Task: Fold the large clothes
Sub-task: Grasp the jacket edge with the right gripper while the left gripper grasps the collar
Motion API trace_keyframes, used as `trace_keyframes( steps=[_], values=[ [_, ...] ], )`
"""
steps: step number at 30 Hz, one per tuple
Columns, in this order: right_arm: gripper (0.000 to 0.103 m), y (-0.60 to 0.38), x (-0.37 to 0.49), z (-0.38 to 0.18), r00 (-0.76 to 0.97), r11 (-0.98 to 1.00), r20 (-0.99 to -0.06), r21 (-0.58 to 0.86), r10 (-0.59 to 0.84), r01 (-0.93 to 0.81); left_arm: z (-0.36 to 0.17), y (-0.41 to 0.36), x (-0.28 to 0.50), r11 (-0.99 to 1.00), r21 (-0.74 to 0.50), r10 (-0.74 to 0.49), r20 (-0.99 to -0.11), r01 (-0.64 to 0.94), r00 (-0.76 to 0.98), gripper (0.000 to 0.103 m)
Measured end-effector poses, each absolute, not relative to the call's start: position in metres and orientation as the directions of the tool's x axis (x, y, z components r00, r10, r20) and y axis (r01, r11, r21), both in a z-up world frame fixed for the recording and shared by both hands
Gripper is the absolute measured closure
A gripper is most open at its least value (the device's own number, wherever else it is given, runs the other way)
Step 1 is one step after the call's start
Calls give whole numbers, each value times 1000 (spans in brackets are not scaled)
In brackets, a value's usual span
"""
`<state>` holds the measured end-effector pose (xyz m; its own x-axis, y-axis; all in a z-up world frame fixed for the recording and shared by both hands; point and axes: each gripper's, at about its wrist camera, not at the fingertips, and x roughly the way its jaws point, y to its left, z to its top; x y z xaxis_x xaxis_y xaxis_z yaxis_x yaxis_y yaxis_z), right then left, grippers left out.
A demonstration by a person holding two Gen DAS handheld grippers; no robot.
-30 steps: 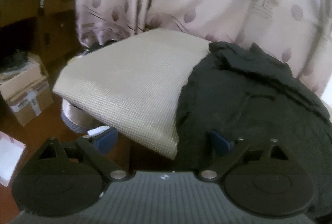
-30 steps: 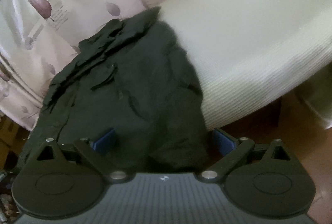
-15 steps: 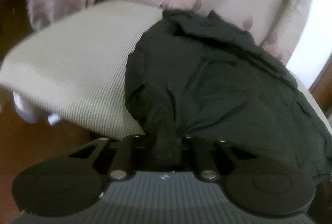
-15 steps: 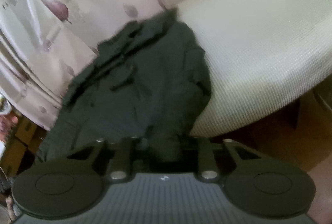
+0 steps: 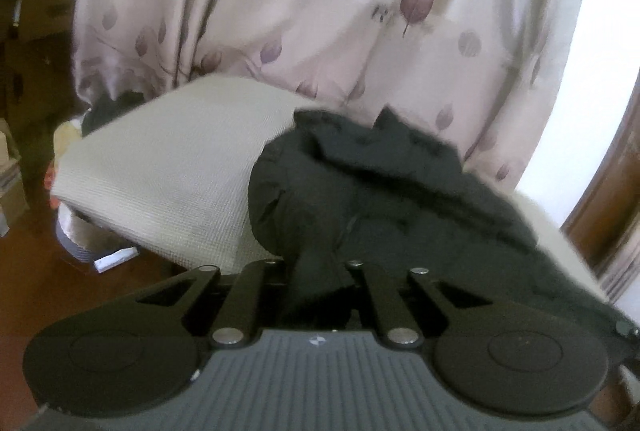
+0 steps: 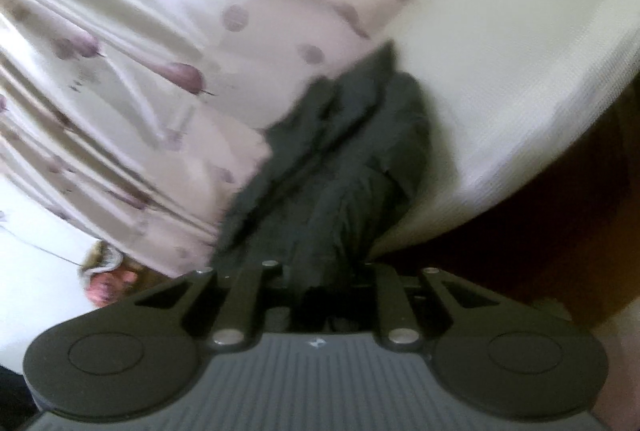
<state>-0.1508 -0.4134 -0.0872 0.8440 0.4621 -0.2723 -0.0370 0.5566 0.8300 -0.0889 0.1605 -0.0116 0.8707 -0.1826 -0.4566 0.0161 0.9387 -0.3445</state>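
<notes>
Starting at the left of the left wrist view, a dark wooden cabinet (image 5: pixel 28 43) and a brown floor (image 5: pixel 60 295) are seen, with a white scrap of paper (image 5: pixel 116 258) lying on the floor below the edge of a pale ribbed table cover (image 5: pixel 168 175); none of these is shown in the right wrist view. Further right, the dark garment (image 5: pixel 384 191) is spread in a crumpled heap on the right part of that cover, before a pale curtain printed with purple leaves (image 5: pixel 320 23). A bunched fold of the garment is pinched in the closed jaws of the left gripper (image 5: pixel 316 283). At the far right a bright wall and a strip of brown woodwork (image 5: pixel 608 199) are visible. In the right wrist view, which is tilted and blurred, the curtain (image 6: pixel 140 71) fills the left, and something pinkish and too blurred to name is seen low at the left. The garment (image 6: pixel 344 159) is drawn into a narrow band running from the table cover (image 6: pixel 520 63) down into the right gripper (image 6: pixel 320 287), whose jaws are closing on its fold, with the cloth pressed between them. The bare cover lies to the right.
</notes>
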Motion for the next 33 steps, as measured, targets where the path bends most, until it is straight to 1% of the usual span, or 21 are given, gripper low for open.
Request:
trace_keyframes(
  steps=[3,7,9,11,15,19,24,26,29,31,33],
  values=[
    [88,-414,-160,-57,848,535,-212,839,485,-97,12,165,-95,928,-373,-179,-413,14,893,93],
    [88,-418,-135,-11,853,552,-141,812,502,-190,47,167,-74,902,-431,-172,-358,1,918,92],
    [88,-420,-108,7,855,568,-127,795,502,-215,63,165,-50,896,-443,-156,-340,-12,928,92],
    [88,-425,-76,20,859,586,-130,780,495,-220,74,160,-25,896,-444,-138,-341,-30,930,92],
    [88,-436,-4,28,867,603,-167,778,469,-177,84,151,44,895,-440,-101,-368,-77,924,90],
    [88,-445,68,20,875,621,-236,778,423,-91,75,142,116,908,-398,-46,-409,-133,912,85],
    [88,-458,154,-11,858,622,-341,783,384,33,44,125,194,931,-307,30,-475,-197,879,84],
    [87,-459,184,-24,846,625,-386,776,367,83,27,121,220,939,-268,53,-510,-217,859,81],
    [87,-462,217,-51,817,625,-454,765,355,154,3,118,249,934,-261,60,-558,-243,828,79],
    [88,-460,230,-72,801,606,-483,770,353,197,-10,117,257,933,-254,66,-572,-254,817,78],
    [88,-459,238,-87,795,588,-489,780,359,214,-19,113,264,941,-229,75,-576,-249,814,75]
  ],
)
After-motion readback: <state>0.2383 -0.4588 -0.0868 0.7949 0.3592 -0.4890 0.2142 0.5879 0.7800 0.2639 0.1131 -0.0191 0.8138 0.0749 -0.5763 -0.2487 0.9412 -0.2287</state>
